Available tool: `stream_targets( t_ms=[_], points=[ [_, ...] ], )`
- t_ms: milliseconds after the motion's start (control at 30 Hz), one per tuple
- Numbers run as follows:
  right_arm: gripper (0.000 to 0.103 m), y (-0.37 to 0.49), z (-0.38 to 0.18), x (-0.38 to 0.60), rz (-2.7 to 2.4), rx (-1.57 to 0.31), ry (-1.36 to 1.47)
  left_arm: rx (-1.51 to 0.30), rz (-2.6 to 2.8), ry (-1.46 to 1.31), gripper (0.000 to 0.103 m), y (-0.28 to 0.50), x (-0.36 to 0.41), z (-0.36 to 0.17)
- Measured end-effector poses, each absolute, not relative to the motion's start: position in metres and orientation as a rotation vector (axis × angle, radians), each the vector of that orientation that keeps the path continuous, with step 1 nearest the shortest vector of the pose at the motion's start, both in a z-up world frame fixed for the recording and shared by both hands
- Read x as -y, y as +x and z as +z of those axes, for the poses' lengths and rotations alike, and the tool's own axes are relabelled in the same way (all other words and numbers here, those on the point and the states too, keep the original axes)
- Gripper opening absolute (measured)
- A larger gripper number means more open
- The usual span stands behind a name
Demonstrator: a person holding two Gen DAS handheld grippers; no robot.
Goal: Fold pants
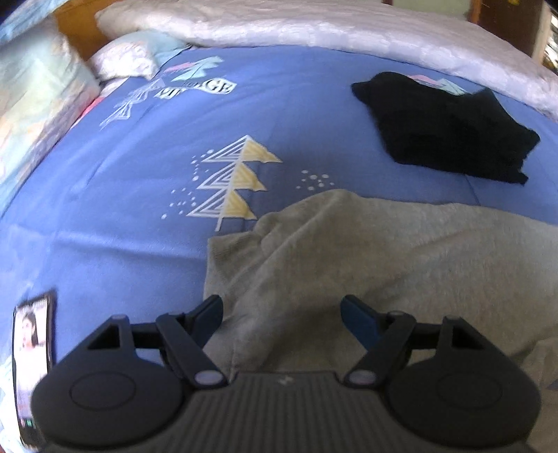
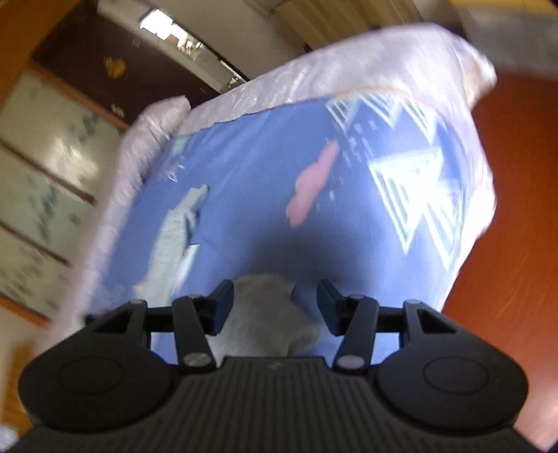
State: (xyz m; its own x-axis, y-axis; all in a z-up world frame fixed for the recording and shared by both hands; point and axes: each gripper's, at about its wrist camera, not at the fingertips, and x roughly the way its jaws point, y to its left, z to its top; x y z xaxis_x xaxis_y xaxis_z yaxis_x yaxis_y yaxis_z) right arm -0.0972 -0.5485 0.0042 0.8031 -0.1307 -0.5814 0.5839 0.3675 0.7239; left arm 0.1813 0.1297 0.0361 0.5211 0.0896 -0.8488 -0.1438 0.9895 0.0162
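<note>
Grey pants (image 1: 383, 251) lie spread on the blue printed bedsheet (image 1: 139, 209), reaching from the middle to the right edge of the left wrist view. My left gripper (image 1: 281, 306) hovers just over their near left corner, jaws wide apart, with nothing pinched. In the blurred right wrist view a bunched end of the grey pants (image 2: 265, 313) shows low between the fingers of my right gripper (image 2: 275, 292). Its jaws stand apart and neither pad presses on the cloth.
A folded black garment (image 1: 443, 129) rests at the far right of the bed. A phone (image 1: 33, 355) lies at the near left. Pillows (image 1: 42, 97) and a white quilt (image 1: 314, 31) line the far sides. The orange floor (image 2: 516, 244) lies beyond the bed's edge.
</note>
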Motion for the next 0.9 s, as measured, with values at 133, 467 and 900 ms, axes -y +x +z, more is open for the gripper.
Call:
stream_targets(
  t_ms=[133, 467, 900],
  points=[
    [0.059, -0.098, -0.014, 0.538, -0.451, -0.490, 1.208, -1.014, 0.148, -0.101, 0.077, 0.171, -0.130, 0.046],
    [0.009, -0.063, 0.082, 0.571, -0.328, -0.586, 0.529, -0.993, 0.166, -0.105, 0.077, 0.144, -0.121, 0.075],
    [0.047, -0.032, 0.080, 0.583, -0.450, -0.671, 0.429, -1.042, 0.226, -0.084, 0.077, 0.151, -0.117, 0.064]
  ],
)
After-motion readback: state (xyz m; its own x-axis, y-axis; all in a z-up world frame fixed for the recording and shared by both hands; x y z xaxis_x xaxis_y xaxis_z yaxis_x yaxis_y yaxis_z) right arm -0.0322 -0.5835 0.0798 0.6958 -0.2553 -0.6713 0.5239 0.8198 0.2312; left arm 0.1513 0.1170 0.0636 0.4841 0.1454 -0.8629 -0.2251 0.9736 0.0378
